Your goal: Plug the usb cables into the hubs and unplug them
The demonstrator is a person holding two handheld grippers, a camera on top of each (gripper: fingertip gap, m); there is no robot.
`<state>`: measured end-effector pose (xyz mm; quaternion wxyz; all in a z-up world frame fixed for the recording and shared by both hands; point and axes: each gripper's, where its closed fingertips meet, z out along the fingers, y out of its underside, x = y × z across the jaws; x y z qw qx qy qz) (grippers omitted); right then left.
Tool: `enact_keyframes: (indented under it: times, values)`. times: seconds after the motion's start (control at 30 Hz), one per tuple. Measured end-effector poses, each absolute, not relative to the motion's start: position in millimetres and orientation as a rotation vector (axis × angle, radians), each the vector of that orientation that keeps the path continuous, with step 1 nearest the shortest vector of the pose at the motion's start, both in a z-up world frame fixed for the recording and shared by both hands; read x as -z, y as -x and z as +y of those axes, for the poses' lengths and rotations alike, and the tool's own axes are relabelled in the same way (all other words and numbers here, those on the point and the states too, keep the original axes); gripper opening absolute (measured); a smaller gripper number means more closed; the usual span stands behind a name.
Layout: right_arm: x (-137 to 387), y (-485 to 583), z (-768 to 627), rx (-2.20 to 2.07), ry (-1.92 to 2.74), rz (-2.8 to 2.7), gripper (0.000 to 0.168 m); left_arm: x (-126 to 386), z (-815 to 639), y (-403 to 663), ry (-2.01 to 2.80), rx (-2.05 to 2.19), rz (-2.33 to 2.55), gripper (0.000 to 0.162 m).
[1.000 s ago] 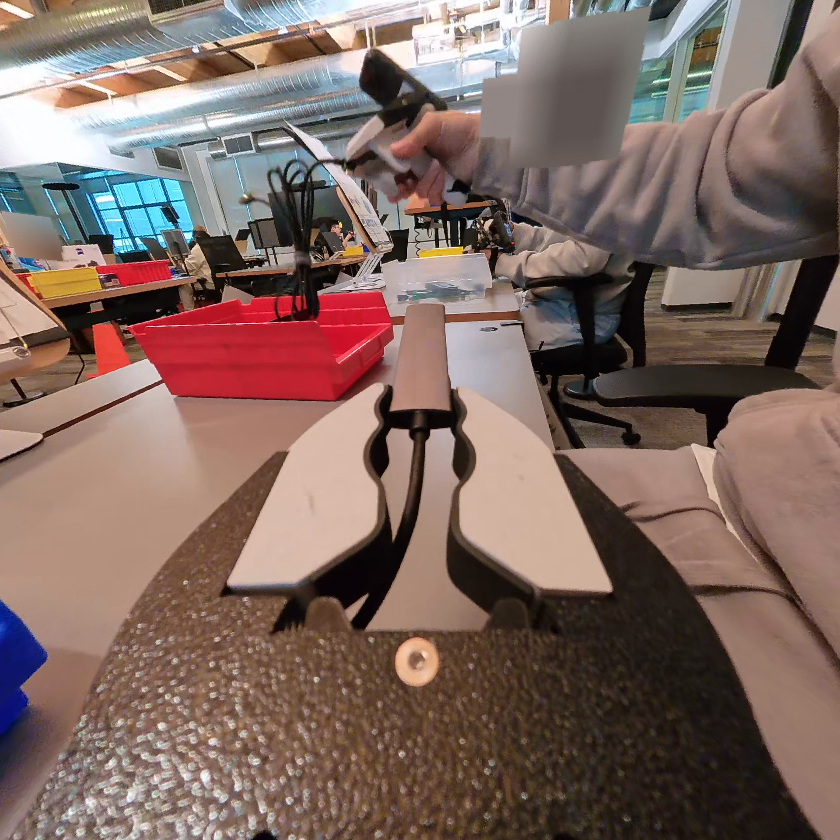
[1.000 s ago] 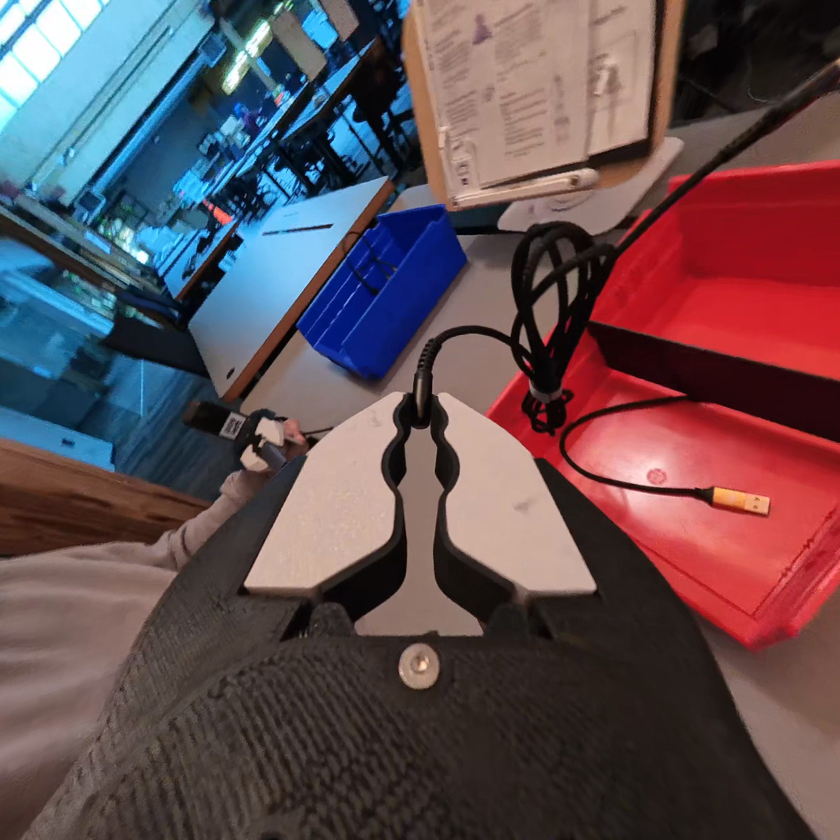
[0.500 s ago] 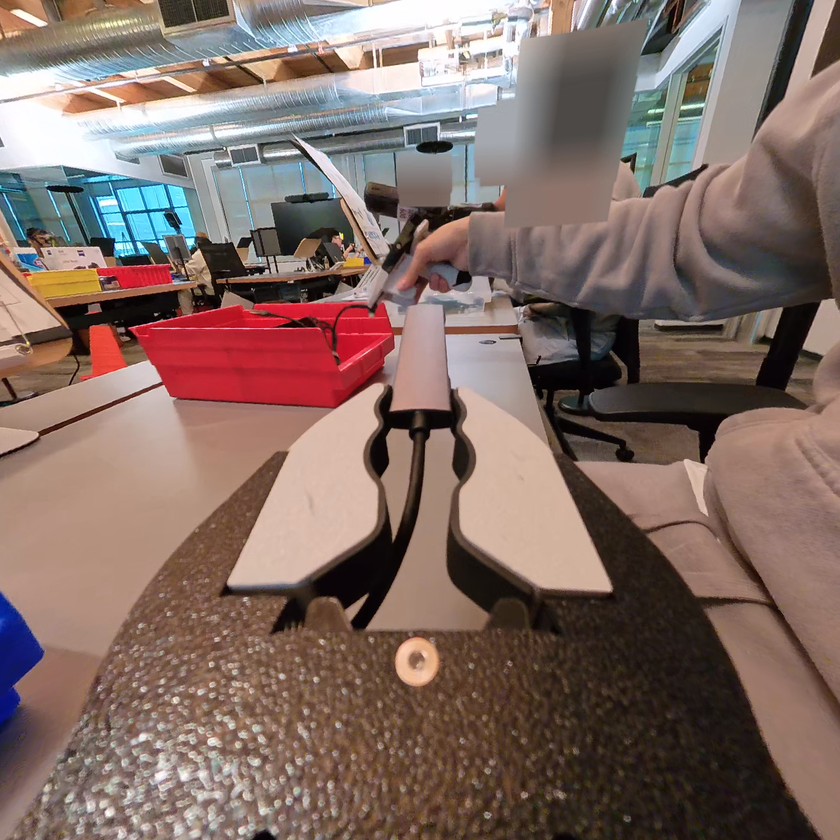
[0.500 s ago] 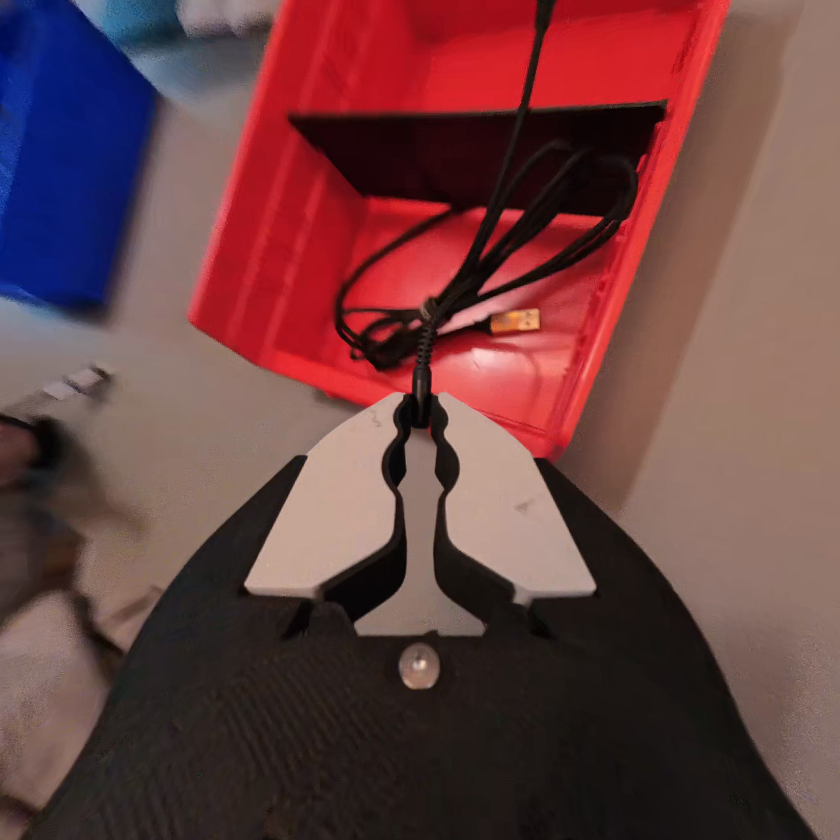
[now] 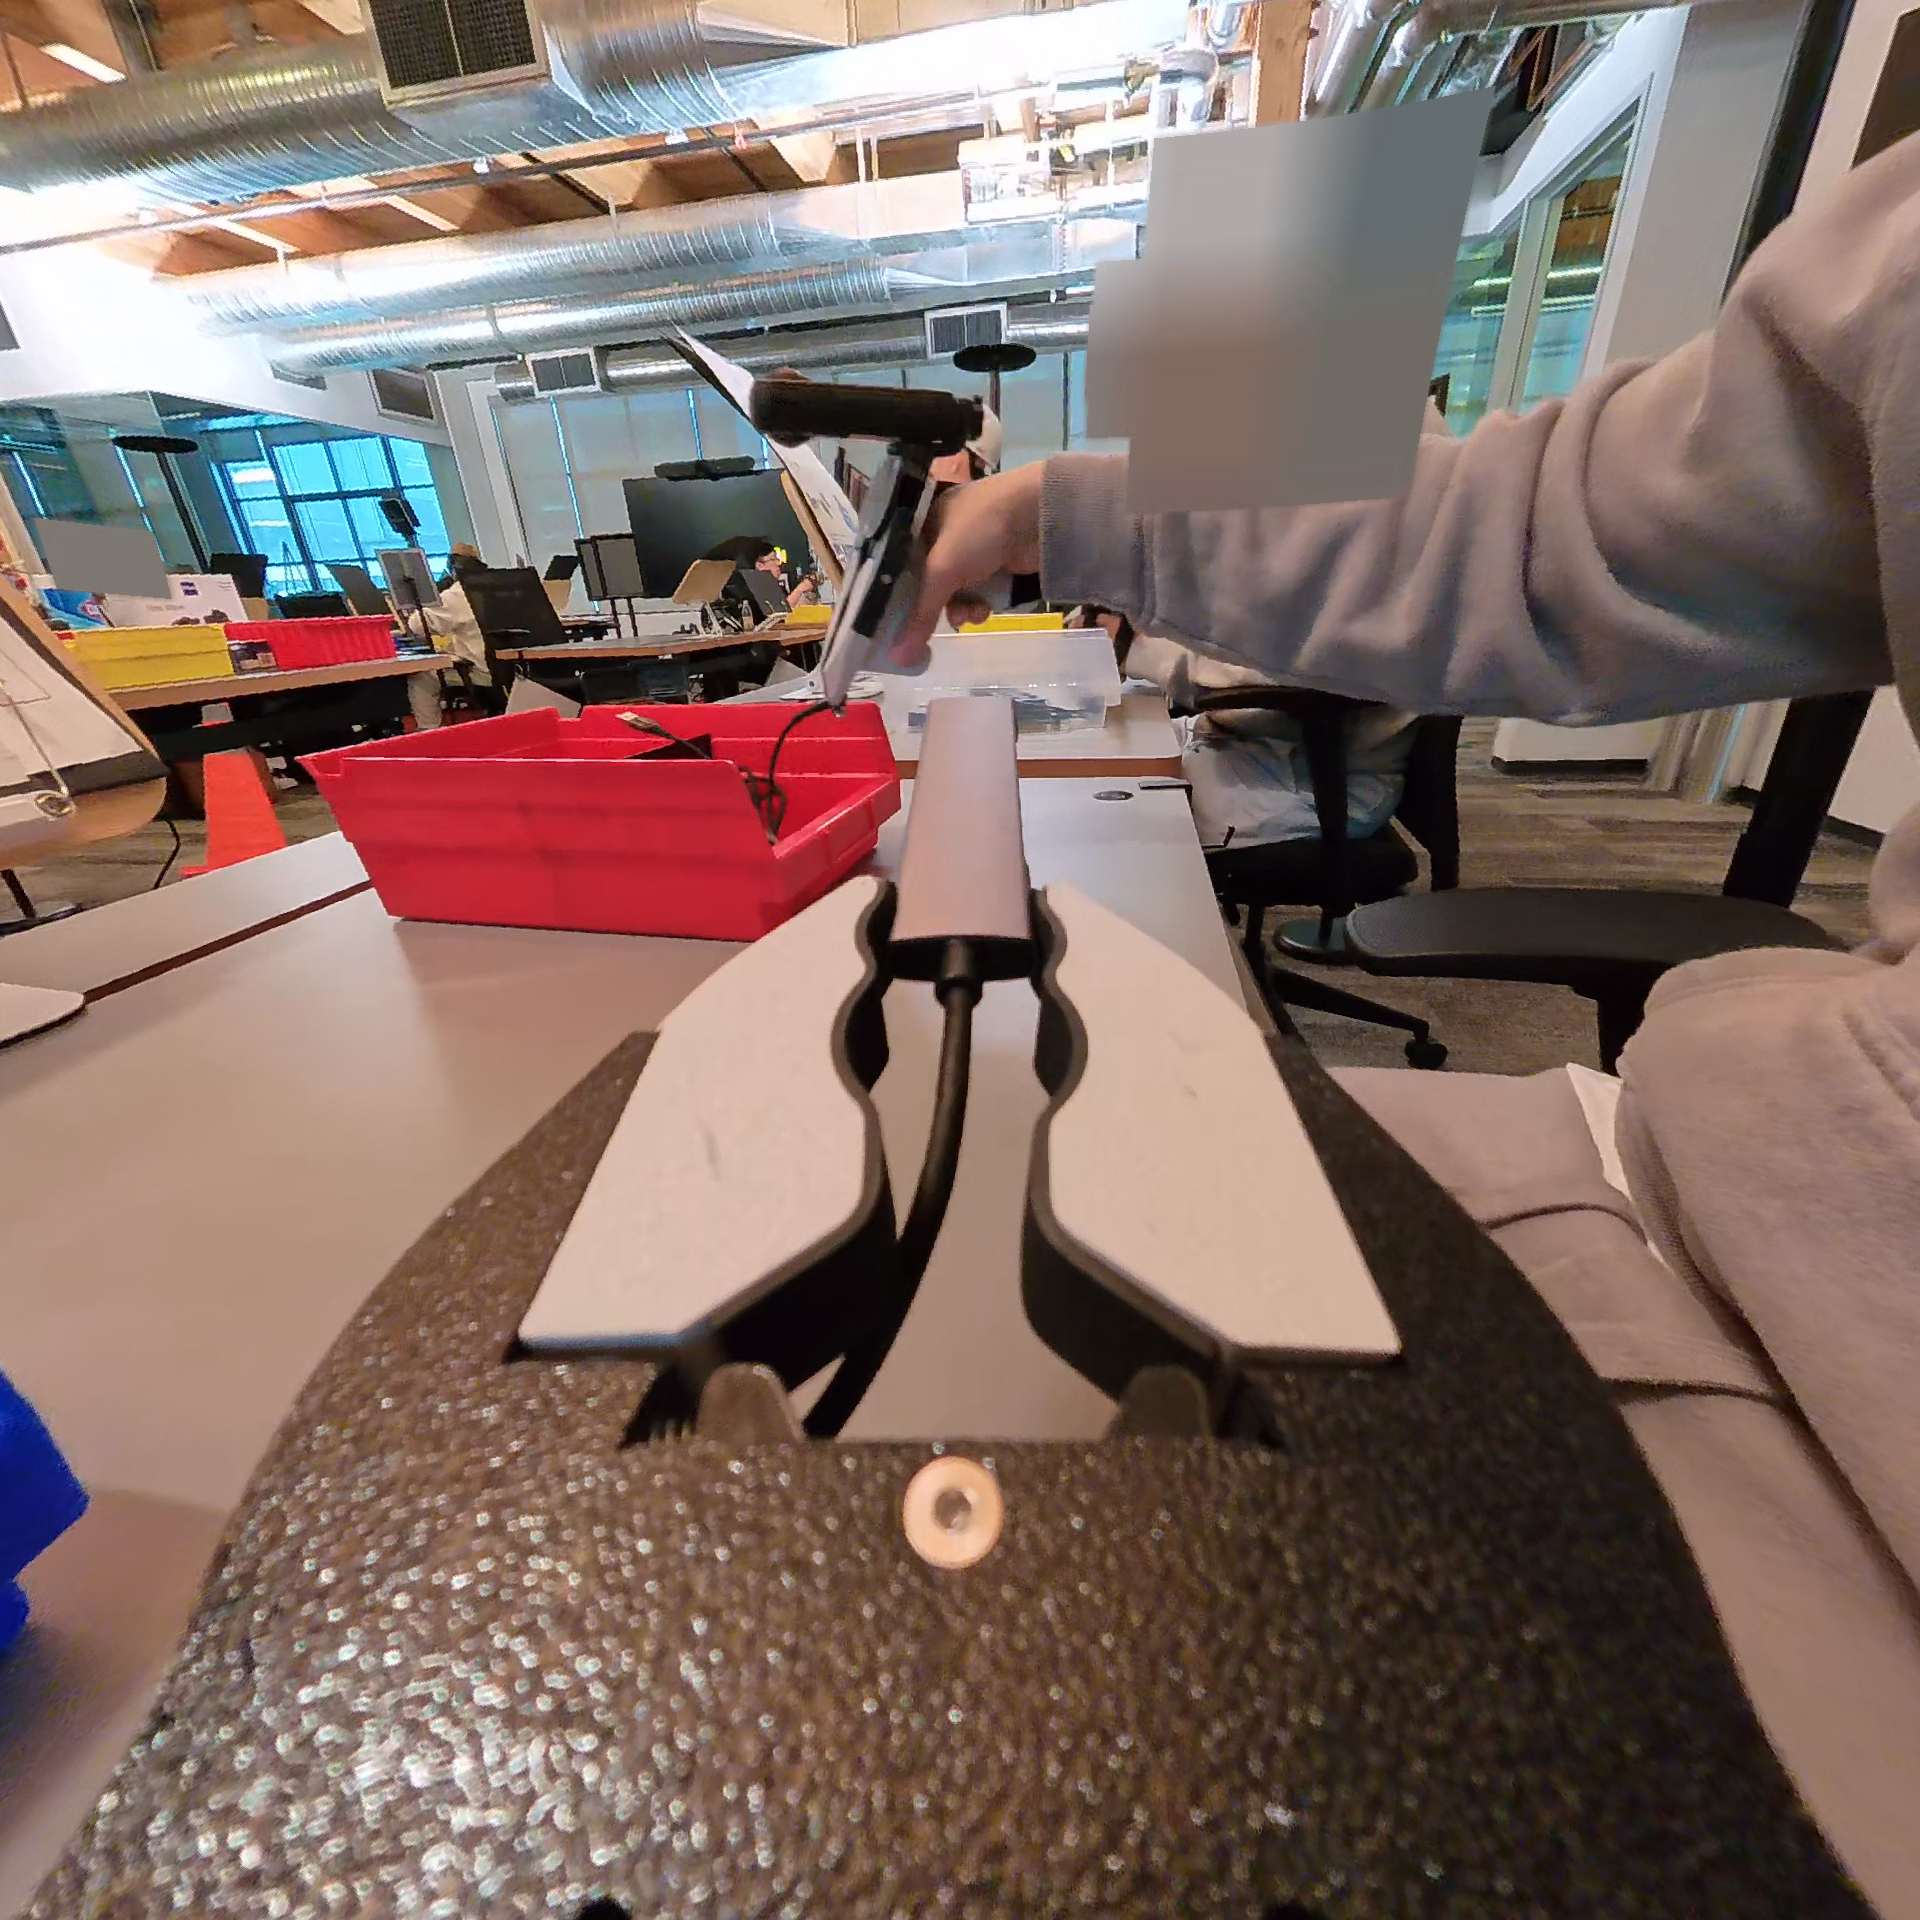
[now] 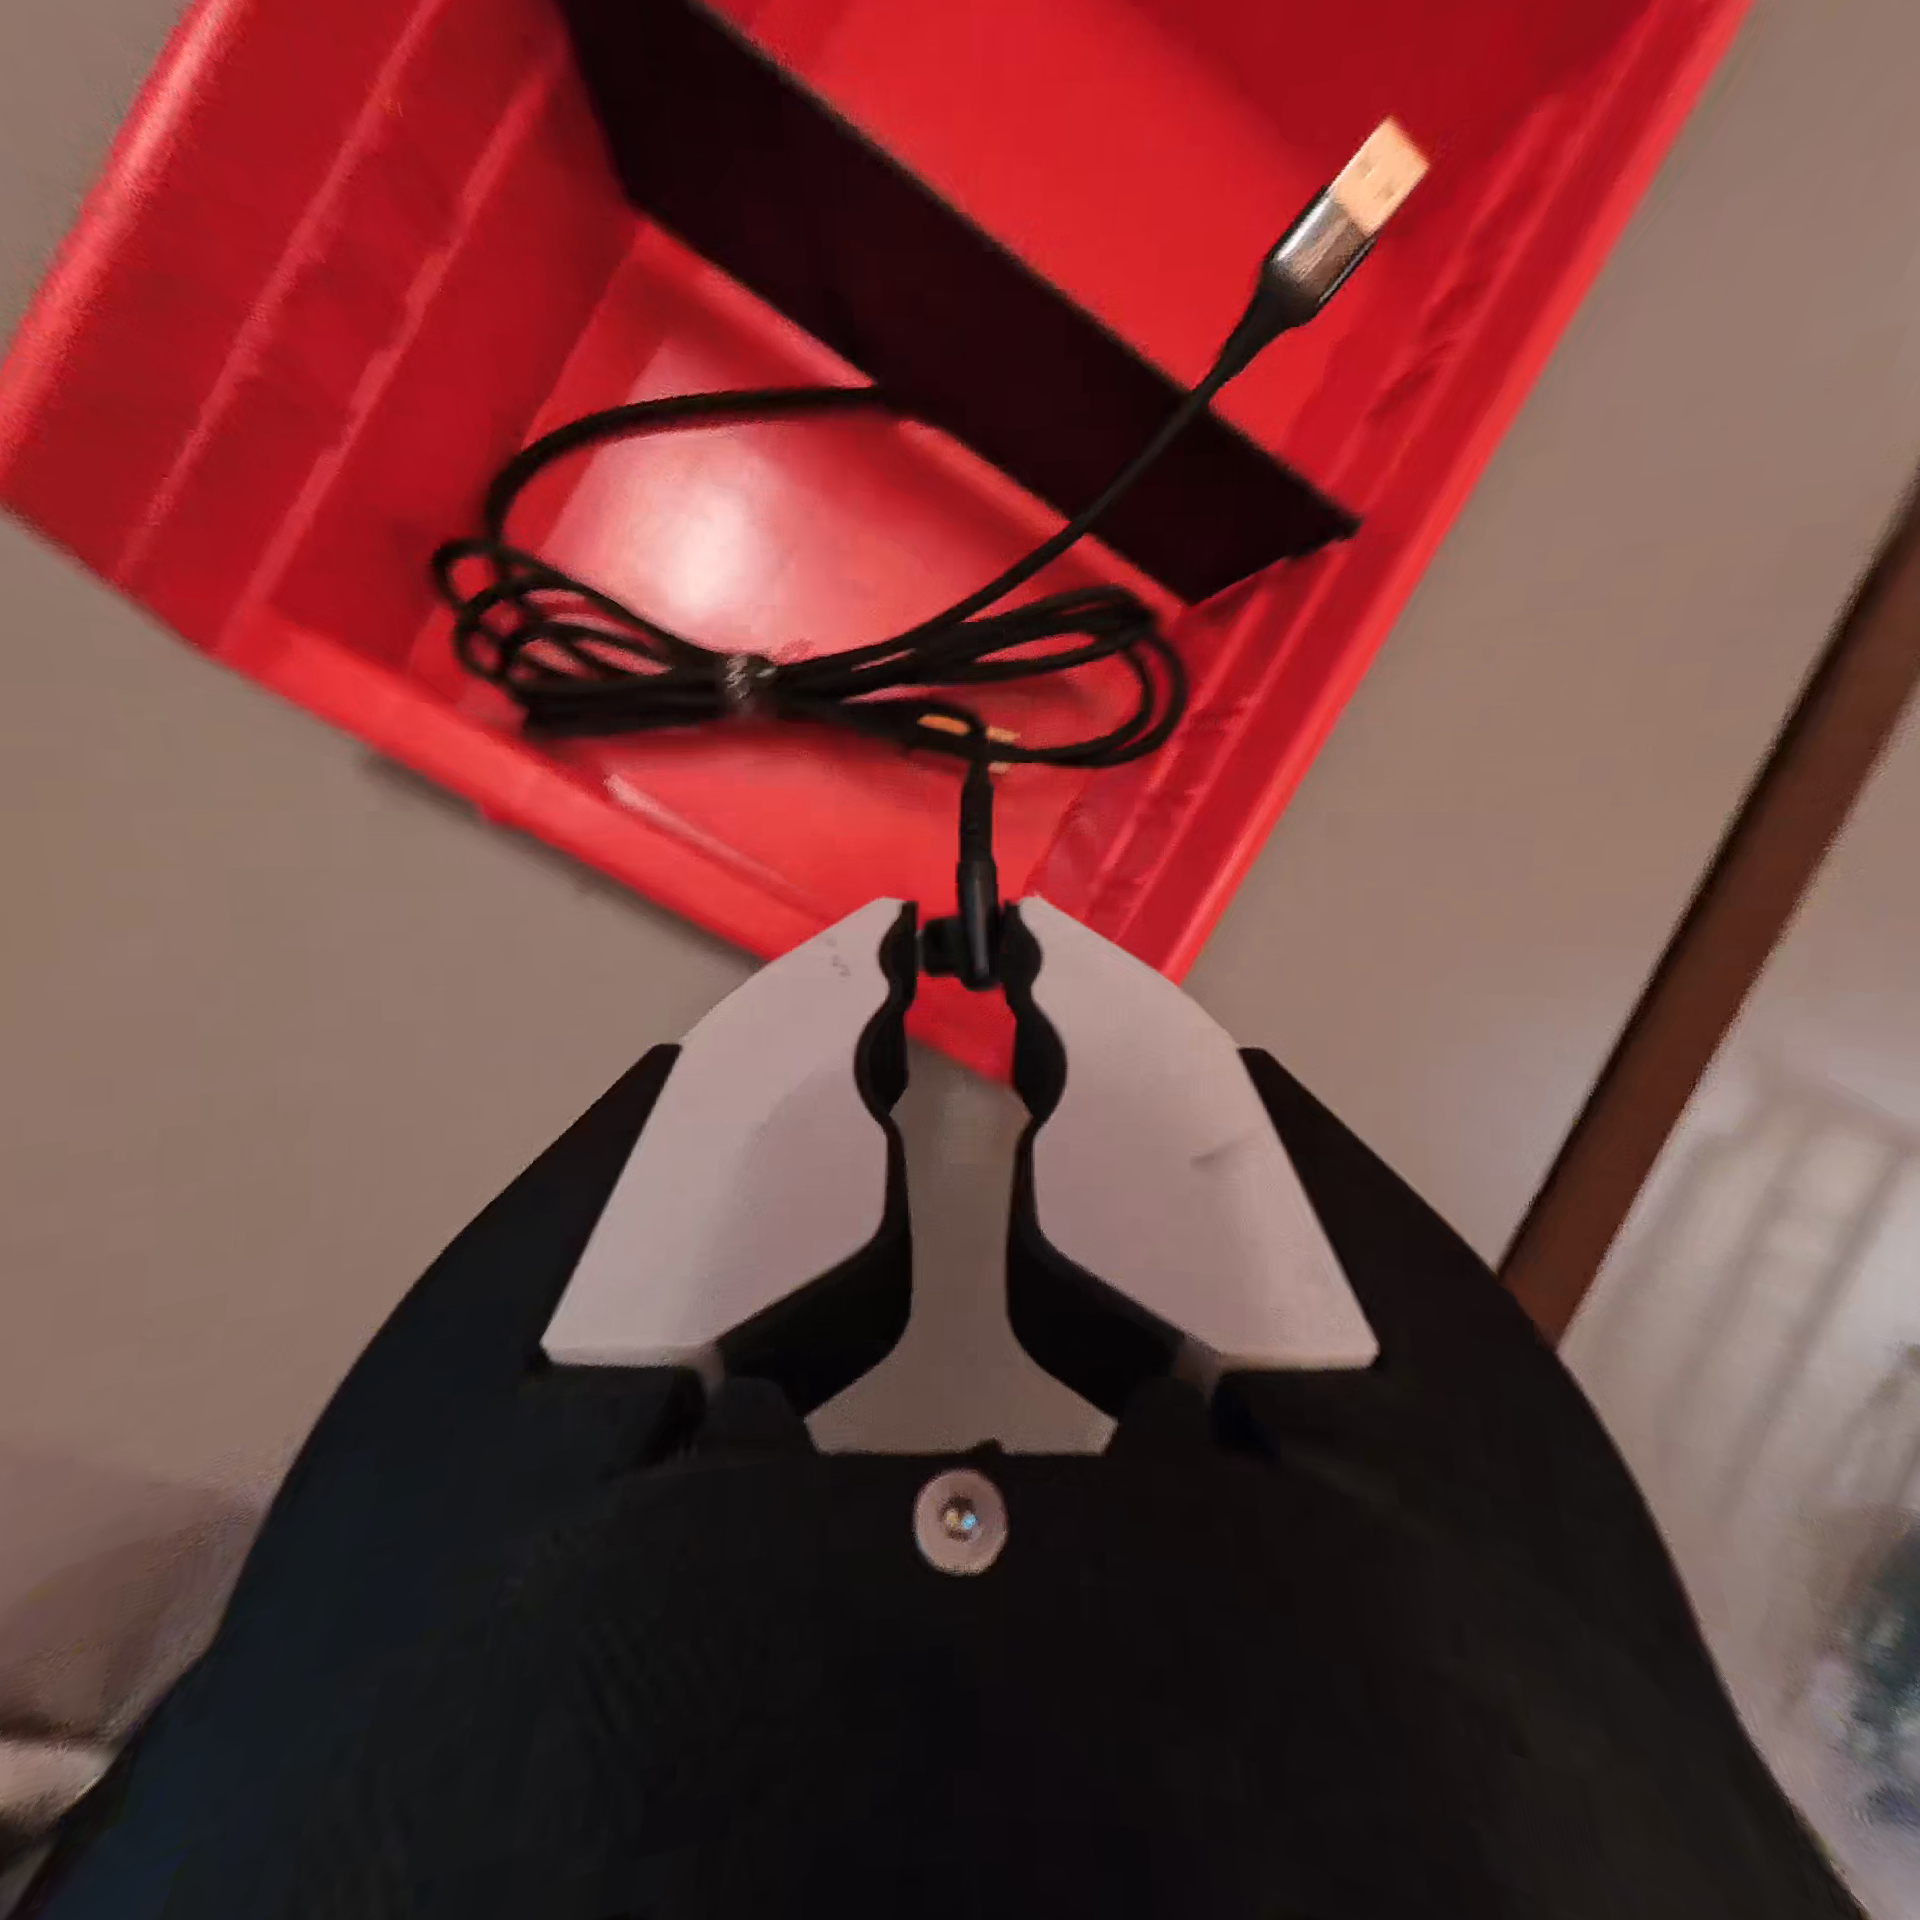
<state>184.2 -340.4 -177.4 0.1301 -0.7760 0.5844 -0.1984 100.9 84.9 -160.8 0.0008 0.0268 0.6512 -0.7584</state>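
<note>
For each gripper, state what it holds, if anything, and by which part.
Left gripper: the grey hub, gripped at its cable end. Right gripper: the black USB cable, gripped at one plug end.

Open-plan office: desk rows (image 5: 644, 649), office chairs (image 5: 1558, 935), exposed ceiling ducts (image 5: 623, 301).

Bright, even daylight from tall windows far ahead of the left gripper, sharp focus, wide-angle bending at edges, right wrist view dimmer, motion-blurred throughout, soft glare patch on glossy red plastic bin (image 6: 717, 540) floor ahead of fingertips
</note>
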Motion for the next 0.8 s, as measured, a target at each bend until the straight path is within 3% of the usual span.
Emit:
enact_keyframes:
  times: [0.03,0.2,0.27,0.4,0.5,0.8]
  values:
    - [178,-192,-346,0.655,2.277,1.693,0.023,161,85,-101,-0.087,2.376,2.048,0.024]
    - [175,-214,-352,0.962,2.314,1.598,0.049,160,85,-102,-0.072,2.386,2.038,0.024]
    - [159,-217,-324,0.976,2.189,1.517,0.052,159,86,-103,-0.063,2.397,2.031,0.024]
    - [126,-164,-134,0.235,1.891,0.78,0.058,158,86,-100,-0.094,2.423,2.033,0.024]
    - [117,-122,-52,0.184,1.776,0.473,0.061,159,85,-98,-0.113,2.429,2.037,0.024]
    - [137,-83,31,0.107,1.721,0.283,0.033,159,80,-86,-0.177,2.44,2.051,0.024]
